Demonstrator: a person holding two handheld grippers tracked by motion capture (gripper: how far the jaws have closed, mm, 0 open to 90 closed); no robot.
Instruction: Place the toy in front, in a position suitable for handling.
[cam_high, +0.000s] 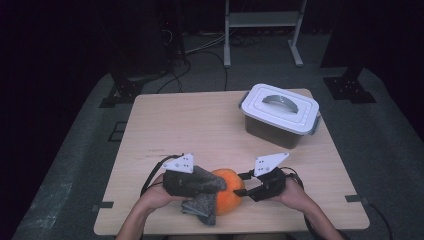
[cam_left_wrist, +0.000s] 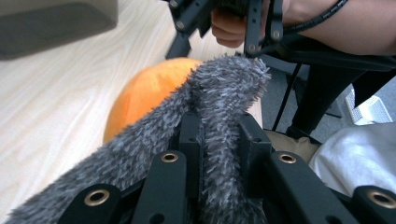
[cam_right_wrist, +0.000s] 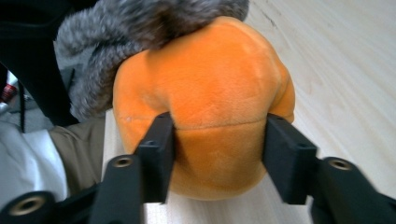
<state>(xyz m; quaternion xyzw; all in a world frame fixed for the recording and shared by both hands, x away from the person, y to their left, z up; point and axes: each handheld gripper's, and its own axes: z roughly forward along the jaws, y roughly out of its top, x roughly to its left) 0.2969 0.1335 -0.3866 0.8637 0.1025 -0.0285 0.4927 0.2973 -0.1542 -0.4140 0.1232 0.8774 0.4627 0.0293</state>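
High view: at the near edge of the desk (cam_high: 165, 125), about midway along it, two hands meet over a soft toy made of an orange plush body (cam_high: 229, 196) and a grey furry part (cam_high: 202, 192) that drapes over the body's left side and hangs toward the near edge. No brand, label or writing can be read on the toy, the grippers or the box. The left gripper (cam_high: 187, 182) comes in from the near left, its jaws clenched on a fold of the grey fur; in the left gripper view the fur (cam_left_wrist: 219, 112) is pinched tight between the two black jaws and rises past them, with the orange body (cam_left_wrist: 144, 93) just behind it on the wood. The right gripper (cam_high: 246, 189) comes in from the near right, its tips at the right side of the orange body. In the right gripper view its jaws stand partly apart, one on each side of the orange body (cam_right_wrist: 210, 107), and both pads touch the plush and dent it slightly, so it grasps the body. Farther back, near the far right corner of the desk and well apart from the toy, stands a grey box with a white lid (cam_high: 280, 107), the lid on and its handle lying flat.
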